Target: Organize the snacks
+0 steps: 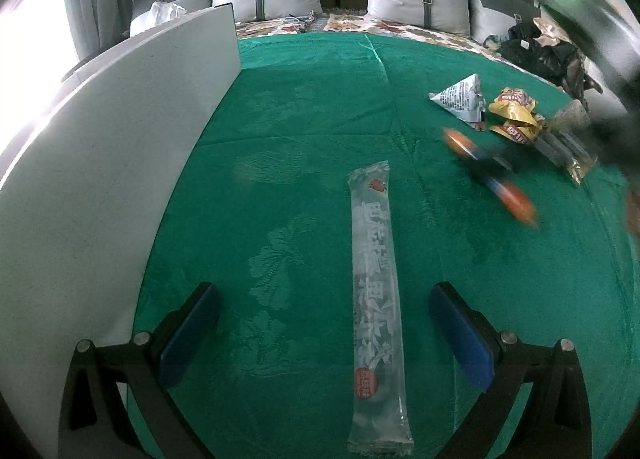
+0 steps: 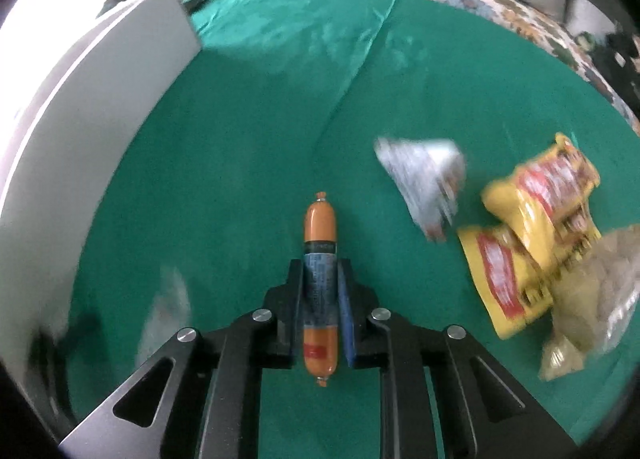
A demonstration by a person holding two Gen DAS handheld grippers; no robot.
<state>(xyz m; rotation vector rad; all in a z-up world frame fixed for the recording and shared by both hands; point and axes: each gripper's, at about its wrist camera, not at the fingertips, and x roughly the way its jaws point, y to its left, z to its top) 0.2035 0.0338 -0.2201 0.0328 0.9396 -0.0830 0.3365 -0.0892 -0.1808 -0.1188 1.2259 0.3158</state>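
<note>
Black right gripper (image 2: 320, 279) clamped on a smooth orange sausage (image 2: 320, 227) above green patterned cloth (image 2: 248, 163), left gripper (image 1: 324, 323) spread apart around a long clear crinkly packet (image 1: 374, 299), glossy yellow bags (image 2: 536, 235) at right, flat white board (image 1: 120, 131) at left.

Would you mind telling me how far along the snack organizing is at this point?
Done: nothing looks sorted yet. In hand: the right claw is shut on the orange sausage stick. Left: the long clear packet lies between the open left claw's fingers, untouched; the yellow packets, silver triangular pack and clear bag remain piled on the green cloth.
</note>
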